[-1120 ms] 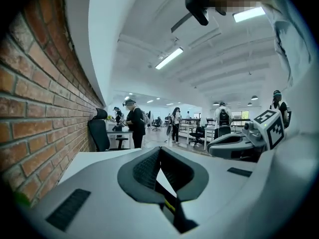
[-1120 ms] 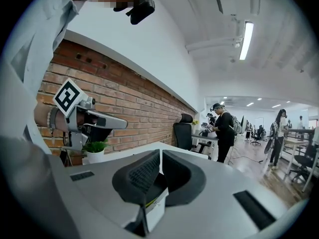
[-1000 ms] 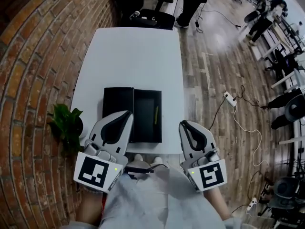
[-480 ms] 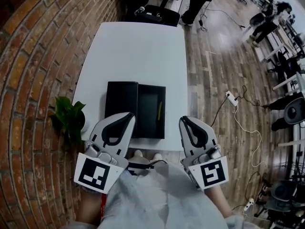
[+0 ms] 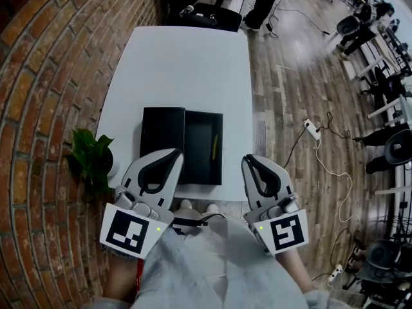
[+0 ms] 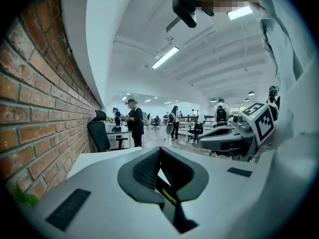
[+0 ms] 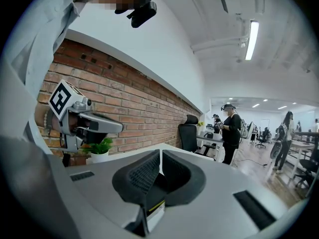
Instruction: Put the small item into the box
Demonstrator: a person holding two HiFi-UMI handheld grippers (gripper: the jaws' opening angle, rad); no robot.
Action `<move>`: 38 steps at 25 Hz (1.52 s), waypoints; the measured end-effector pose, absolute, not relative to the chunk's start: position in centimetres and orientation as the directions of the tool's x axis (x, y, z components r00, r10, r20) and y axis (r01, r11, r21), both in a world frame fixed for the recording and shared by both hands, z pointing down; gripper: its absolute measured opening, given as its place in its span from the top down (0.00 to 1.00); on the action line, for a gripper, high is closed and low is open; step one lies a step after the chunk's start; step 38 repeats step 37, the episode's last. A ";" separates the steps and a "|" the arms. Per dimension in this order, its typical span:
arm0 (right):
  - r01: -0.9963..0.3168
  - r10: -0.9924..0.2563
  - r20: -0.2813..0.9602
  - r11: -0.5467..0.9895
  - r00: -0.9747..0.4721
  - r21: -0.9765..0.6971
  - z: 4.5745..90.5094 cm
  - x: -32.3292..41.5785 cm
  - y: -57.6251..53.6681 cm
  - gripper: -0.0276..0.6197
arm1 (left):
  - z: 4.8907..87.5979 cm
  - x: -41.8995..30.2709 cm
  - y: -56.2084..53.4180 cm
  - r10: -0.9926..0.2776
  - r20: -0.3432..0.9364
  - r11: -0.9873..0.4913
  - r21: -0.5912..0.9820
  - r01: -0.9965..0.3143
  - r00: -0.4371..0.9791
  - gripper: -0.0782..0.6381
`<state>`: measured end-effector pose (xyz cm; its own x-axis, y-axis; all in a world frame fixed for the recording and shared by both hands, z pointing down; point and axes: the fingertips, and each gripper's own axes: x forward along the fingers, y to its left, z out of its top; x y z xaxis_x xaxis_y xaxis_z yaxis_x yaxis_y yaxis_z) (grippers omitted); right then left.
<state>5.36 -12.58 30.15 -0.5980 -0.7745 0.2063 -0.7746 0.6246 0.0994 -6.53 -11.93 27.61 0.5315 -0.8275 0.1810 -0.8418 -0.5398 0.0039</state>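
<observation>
Holding both grippers at the near edge of the white surface [image 5: 183,69], you grip nothing.
Your left gripper [image 5: 171,154] and right gripper [image 5: 248,161] have their fingers pressed together; the small yellow item [image 5: 214,145] lies inside the open black box [image 5: 199,131], near its right wall.

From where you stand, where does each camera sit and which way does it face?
Head view: on the person's head, facing steeply down at the white table and black box; left gripper and right gripper show.
Left gripper view: on the left gripper, facing along its shut jaws into the office; right gripper at right.
Right gripper view: on the right gripper, along shut jaws beside the brick wall; left gripper at left.
Shared: both gripper views see the office chair.
</observation>
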 end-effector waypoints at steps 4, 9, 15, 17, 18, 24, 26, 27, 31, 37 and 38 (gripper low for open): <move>-0.780 -0.782 0.156 0.620 -0.604 0.091 29.4 5.1 -12.9 0.88 | 27.6 -6.3 -12.0 -0.824 0.185 -0.544 0.003 -0.839 0.535 0.87; -0.778 -0.780 0.160 0.622 -0.604 0.093 29.4 5.0 -13.0 0.88 | 27.8 -6.3 -12.1 -0.820 0.192 -0.548 0.011 -0.836 0.540 0.87; -0.773 -0.777 0.164 0.626 -0.607 0.101 29.7 4.8 -13.1 0.88 | 28.2 -6.2 -12.3 -0.819 0.195 -0.548 0.015 -0.836 0.540 0.87; -0.773 -0.776 0.167 0.626 -0.608 0.099 29.9 4.8 -13.1 0.88 | 28.3 -6.3 -12.3 -0.819 0.196 -0.548 0.018 -0.837 0.540 0.87; -0.773 -0.776 0.168 0.627 -0.608 0.098 29.9 4.8 -13.1 0.88 | 28.3 -6.3 -12.3 -0.819 0.197 -0.547 0.018 -0.837 0.539 0.87; -0.770 -0.774 0.171 0.629 -0.609 0.105 30.0 4.9 -13.0 0.88 | 28.4 -6.3 -12.4 -0.821 0.198 -0.544 0.018 -0.839 0.536 0.87; -0.767 -0.771 0.176 0.633 -0.612 0.105 30.1 4.7 -13.0 0.88 | 28.5 -6.3 -12.4 -0.821 0.200 -0.543 0.018 -0.840 0.535 0.87; -0.766 -0.770 0.176 0.634 -0.613 0.104 30.1 4.7 -13.0 0.88 | 28.5 -6.2 -12.4 -0.821 0.201 -0.543 0.018 -0.840 0.535 0.87; -0.766 -0.769 0.174 0.635 -0.615 0.101 30.2 4.6 -13.0 0.88 | 28.7 -6.2 -12.5 -0.821 0.202 -0.543 0.018 -0.840 0.535 0.87; -0.764 -0.767 0.184 0.637 -0.615 0.100 30.6 4.6 -13.2 0.88 | 28.9 -6.4 -12.7 -0.823 0.204 -0.537 0.022 -0.843 0.530 0.87; -0.764 -0.767 0.184 0.637 -0.615 0.100 30.6 4.6 -13.2 0.88 | 28.9 -6.4 -12.7 -0.823 0.204 -0.537 0.022 -0.843 0.530 0.87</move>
